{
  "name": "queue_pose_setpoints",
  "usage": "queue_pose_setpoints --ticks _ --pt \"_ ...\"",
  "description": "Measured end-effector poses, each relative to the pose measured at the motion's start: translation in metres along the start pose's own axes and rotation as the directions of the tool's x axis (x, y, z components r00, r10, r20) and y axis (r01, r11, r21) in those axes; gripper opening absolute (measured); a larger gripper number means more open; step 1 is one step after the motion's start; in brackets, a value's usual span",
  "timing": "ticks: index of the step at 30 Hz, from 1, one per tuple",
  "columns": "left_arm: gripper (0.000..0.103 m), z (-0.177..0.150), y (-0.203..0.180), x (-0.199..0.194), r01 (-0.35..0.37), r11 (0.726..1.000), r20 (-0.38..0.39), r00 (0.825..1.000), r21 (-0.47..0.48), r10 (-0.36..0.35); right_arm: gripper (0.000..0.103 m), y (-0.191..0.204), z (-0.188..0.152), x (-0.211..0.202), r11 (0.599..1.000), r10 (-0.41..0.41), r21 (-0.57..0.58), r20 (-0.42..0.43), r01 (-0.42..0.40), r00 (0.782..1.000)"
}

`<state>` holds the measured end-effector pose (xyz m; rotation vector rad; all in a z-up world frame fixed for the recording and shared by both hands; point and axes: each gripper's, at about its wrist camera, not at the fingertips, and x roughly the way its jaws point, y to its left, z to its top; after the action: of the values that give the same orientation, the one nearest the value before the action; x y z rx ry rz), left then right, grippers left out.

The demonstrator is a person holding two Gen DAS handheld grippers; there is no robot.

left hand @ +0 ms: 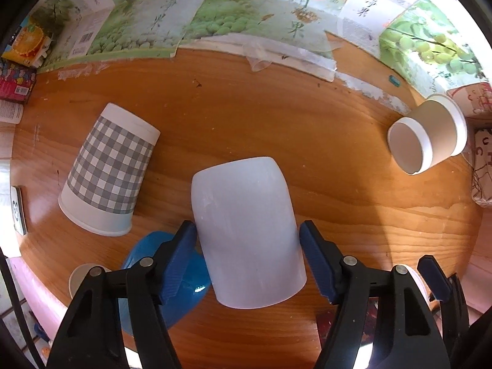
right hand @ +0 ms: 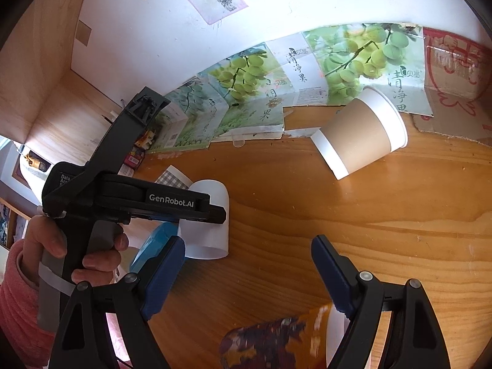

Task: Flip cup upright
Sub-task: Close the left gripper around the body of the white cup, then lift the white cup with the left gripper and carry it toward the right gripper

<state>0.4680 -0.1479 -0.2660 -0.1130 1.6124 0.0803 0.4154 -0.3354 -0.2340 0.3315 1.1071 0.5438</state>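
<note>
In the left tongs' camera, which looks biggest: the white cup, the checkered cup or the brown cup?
1. White cup, though it's nearest the camera.
2. Checkered cup.
3. Brown cup, farthest away, so real sizes are unsure.

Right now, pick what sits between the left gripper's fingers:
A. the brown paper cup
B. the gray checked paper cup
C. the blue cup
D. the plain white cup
D: the plain white cup lies between the open fingers of the left gripper, apparently ungripped.
</note>
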Motion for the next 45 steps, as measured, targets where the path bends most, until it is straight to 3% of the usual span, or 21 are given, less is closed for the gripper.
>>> queue_pose_setpoints --ticks 12,19,27,45 --pt "0.069 -0.035 -0.006 -0.053 0.071 0.991 0.128 0.988 0.112 -0.085 0.085 0.022 -0.018 -0.032 0.999 -0.028 -0.025 0.033 0.029 0.999" --pt "0.069 -0.078 -0.010 -0.088 0.057 0.982 0.190 0.978 0.178 -0.092 0.085 0.035 -0.039 -0.057 1.000 -0.027 0.005 0.067 0.027 0.997" --pt "0.069 -0.117 0.006 -0.092 0.045 0.977 0.173 0.981 0.209 -0.082 0.085 0.056 -0.064 -0.083 0.999 0.007 0.037 0.084 -0.010 0.996" --pt "0.069 -0.186 0.042 -0.046 0.171 0.977 0.071 0.981 0.130 -0.181 0.085 0.059 -0.113 -0.110 0.991 -0.025 0.130 0.014 0.023 1.000"
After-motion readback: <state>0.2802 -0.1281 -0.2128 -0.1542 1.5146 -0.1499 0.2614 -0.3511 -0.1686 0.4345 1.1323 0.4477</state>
